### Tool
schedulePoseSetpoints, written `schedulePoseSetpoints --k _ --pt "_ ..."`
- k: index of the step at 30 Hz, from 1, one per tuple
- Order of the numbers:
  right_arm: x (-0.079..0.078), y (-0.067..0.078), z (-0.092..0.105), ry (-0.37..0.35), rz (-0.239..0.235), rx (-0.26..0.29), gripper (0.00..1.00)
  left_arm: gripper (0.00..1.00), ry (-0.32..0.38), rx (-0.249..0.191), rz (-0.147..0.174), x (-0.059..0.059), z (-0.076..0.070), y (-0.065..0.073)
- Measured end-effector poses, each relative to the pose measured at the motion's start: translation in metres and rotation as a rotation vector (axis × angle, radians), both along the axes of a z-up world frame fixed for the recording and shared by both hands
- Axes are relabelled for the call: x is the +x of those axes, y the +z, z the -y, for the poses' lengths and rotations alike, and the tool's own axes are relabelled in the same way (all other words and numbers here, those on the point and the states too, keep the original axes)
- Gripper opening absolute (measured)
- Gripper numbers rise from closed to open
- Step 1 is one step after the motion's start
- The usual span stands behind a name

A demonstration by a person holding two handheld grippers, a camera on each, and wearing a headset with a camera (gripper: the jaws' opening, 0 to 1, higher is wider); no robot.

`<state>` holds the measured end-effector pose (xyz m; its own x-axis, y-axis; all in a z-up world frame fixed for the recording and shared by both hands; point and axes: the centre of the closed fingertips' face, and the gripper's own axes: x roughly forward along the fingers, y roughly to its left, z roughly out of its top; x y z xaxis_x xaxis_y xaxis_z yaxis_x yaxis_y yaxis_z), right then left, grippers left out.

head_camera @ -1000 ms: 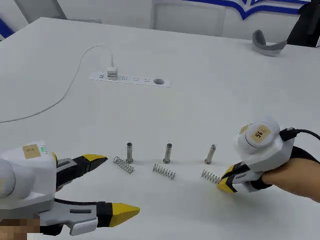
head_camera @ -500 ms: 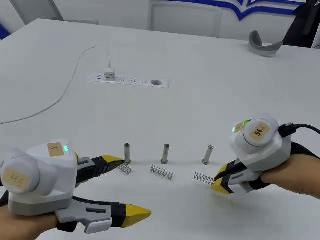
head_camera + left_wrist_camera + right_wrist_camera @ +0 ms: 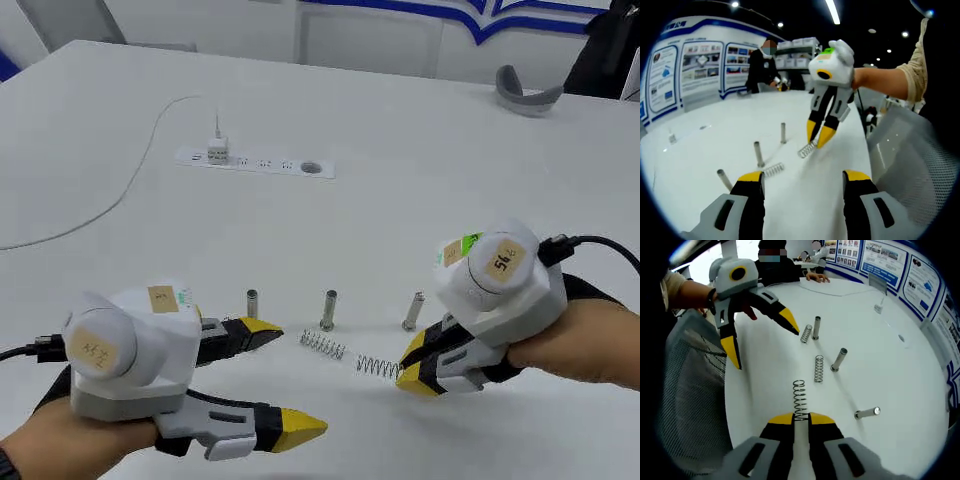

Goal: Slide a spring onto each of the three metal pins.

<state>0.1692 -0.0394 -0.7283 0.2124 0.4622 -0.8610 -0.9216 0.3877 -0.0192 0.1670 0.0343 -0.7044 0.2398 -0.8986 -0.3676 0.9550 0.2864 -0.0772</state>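
Clamps spring (image 3: 799,396) end-on in right tool (image 3: 801,416) — tip upright, likely over nearest pin (image 3: 413,311) (left tool (image 3: 803,176) splayed).

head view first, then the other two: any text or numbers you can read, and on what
"95": handwritten on the yellow sticker on the right tongs.
Tan label on the left tongs: handwriting, not readable.
Wall posters: too blurred to read.

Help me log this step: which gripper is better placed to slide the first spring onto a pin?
Right. The right gripper is shut on a spring, near the rightmost pin; the left gripper is open and holds nothing.
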Motion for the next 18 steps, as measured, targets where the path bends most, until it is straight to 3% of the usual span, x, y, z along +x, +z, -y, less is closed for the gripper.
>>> schedulePoseSetpoints --k 11,18 --pt "-0.007 0.009 -0.019 0.090 0.016 0.005 0.11 0.48 -0.047 0.004 0.031 -0.006 0.015 0.000" --pt "-0.010 0.015 -0.033 0.123 0.021 0.017 0.11 0.41 -0.075 0.031 0.060 -0.010 0.020 -0.005"
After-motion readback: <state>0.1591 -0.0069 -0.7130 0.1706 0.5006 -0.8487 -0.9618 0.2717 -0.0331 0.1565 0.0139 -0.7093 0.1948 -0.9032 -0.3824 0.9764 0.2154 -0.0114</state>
